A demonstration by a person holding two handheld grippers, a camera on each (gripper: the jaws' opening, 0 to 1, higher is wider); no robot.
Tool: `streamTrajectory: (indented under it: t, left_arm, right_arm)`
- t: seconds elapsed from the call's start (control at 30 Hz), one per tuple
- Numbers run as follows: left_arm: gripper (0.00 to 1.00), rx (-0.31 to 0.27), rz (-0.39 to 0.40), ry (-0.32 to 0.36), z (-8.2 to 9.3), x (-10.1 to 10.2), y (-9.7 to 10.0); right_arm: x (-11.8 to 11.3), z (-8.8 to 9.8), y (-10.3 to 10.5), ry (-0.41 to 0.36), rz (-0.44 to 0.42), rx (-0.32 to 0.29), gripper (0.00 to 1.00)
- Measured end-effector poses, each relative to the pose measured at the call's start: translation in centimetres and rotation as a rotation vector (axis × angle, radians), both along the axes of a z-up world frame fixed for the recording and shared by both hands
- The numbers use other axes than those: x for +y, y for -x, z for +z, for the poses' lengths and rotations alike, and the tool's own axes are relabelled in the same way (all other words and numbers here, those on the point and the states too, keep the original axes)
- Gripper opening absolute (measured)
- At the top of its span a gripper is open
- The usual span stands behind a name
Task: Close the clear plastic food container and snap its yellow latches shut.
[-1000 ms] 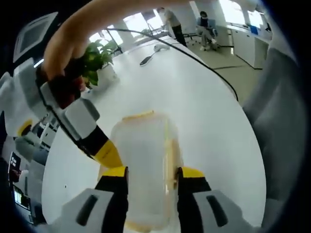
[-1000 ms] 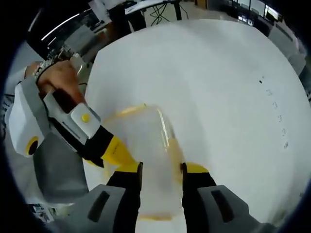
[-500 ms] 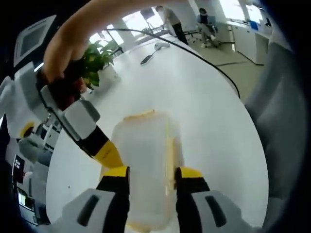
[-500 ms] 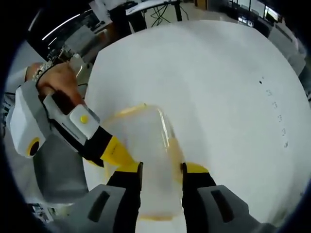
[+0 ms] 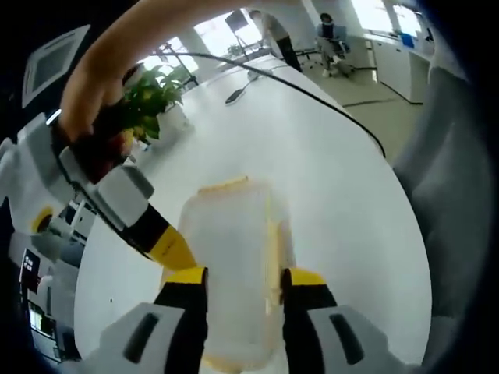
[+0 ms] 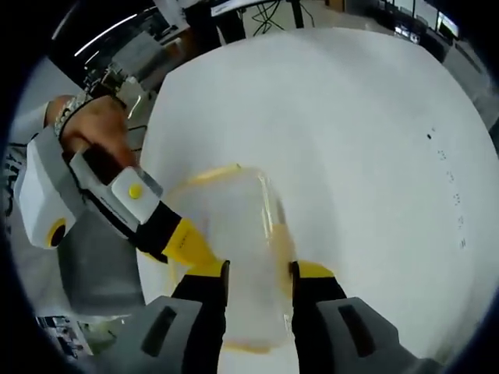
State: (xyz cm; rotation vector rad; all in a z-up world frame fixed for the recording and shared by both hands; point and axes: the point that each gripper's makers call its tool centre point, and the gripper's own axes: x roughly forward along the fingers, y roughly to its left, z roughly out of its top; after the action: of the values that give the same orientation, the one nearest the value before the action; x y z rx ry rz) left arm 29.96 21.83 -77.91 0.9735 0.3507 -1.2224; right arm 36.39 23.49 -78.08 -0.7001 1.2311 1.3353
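Note:
The clear plastic container (image 5: 230, 257) lies on the white table (image 5: 335, 202), with a yellow latch at its far end (image 5: 222, 185) and another along its right side (image 5: 272, 234). My left gripper (image 5: 243, 292) has a jaw pressed against each long side and is shut on it. In that view the right gripper (image 5: 168, 248) comes in from the left, its yellow tip against the container's near left side. In the right gripper view the container (image 6: 234, 234) sits between the jaws of my right gripper (image 6: 257, 284), which is shut on it. The left gripper (image 6: 183, 240) touches its left side.
A potted plant (image 5: 156, 93) and a black cable (image 5: 312, 93) are farther back on the table. People stand and sit in the room behind (image 5: 331, 39). A grey shape (image 5: 452, 202) rises at the right. Small dark marks (image 6: 448, 179) dot the table (image 6: 351, 117).
Both grippers keep their hold on the container, which has not moved. The hand with the right gripper has tilted slightly outward, and the right gripper view has shifted a little.

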Motion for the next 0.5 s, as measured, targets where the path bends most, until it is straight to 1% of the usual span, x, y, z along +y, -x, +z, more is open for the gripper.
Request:
streamTrajectory:
  t: [0.07, 0.23, 0.5]
  left_arm:
    - [0.32, -0.001, -0.002, 0.002, -0.02, 0.01, 0.04]
    - [0.32, -0.003, -0.002, 0.003, -0.02, 0.07, 0.10]
    - [0.32, -0.012, 0.002, 0.012, -0.05, 0.11, 0.27]
  right_arm:
    - [0.04, -0.05, 0.04, 0.003, 0.020, 0.010, 0.29]
    - [0.07, -0.11, 0.07, 0.005, 0.037, 0.030, 0.28]
    - [0.04, -0.07, 0.44, 0.012, 0.071, 0.034, 0.26]
